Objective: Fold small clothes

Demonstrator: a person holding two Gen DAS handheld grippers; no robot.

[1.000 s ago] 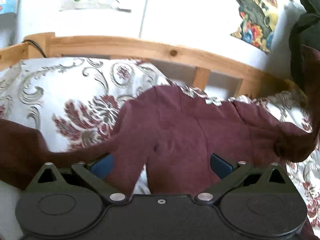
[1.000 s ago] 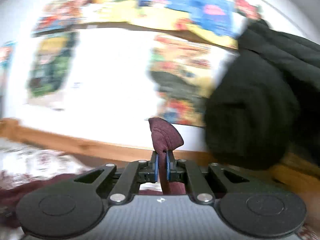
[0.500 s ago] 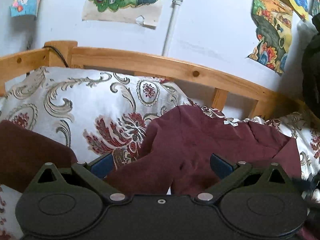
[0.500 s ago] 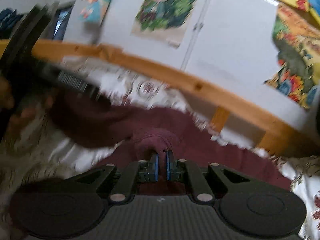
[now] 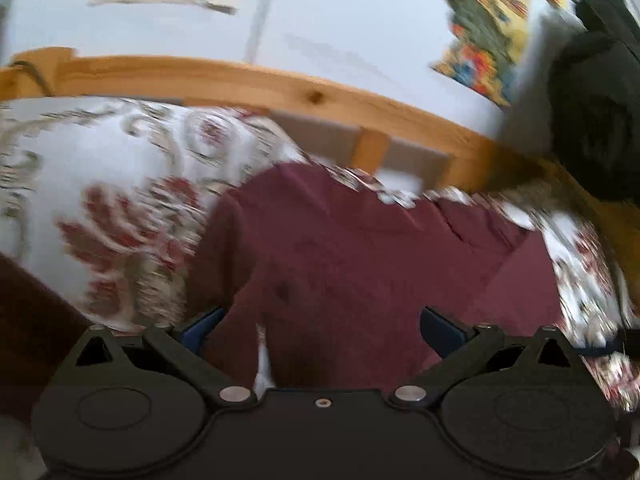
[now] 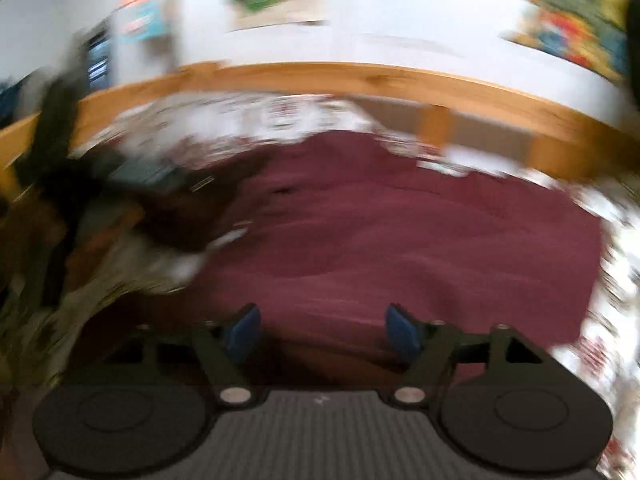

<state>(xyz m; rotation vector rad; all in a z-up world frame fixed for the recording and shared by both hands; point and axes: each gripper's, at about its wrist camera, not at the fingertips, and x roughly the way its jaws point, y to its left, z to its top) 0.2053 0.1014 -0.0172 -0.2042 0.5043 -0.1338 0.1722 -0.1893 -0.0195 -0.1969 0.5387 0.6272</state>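
maroon garment (image 5: 360, 248) — flat on floral bedspread (image 5: 120, 184) | left tongs (image 5: 320, 324) released | right tongs (image 6: 322, 328) just opening, nothing gripped

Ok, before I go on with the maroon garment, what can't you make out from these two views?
- Maroon garment, left wrist view: near edge hidden behind the left tongs.
- Maroon garment, right wrist view: folds smeared by motion blur; near edge hidden behind the open right tongs.
- Dark shape at left, right wrist view: too blurred to identify.
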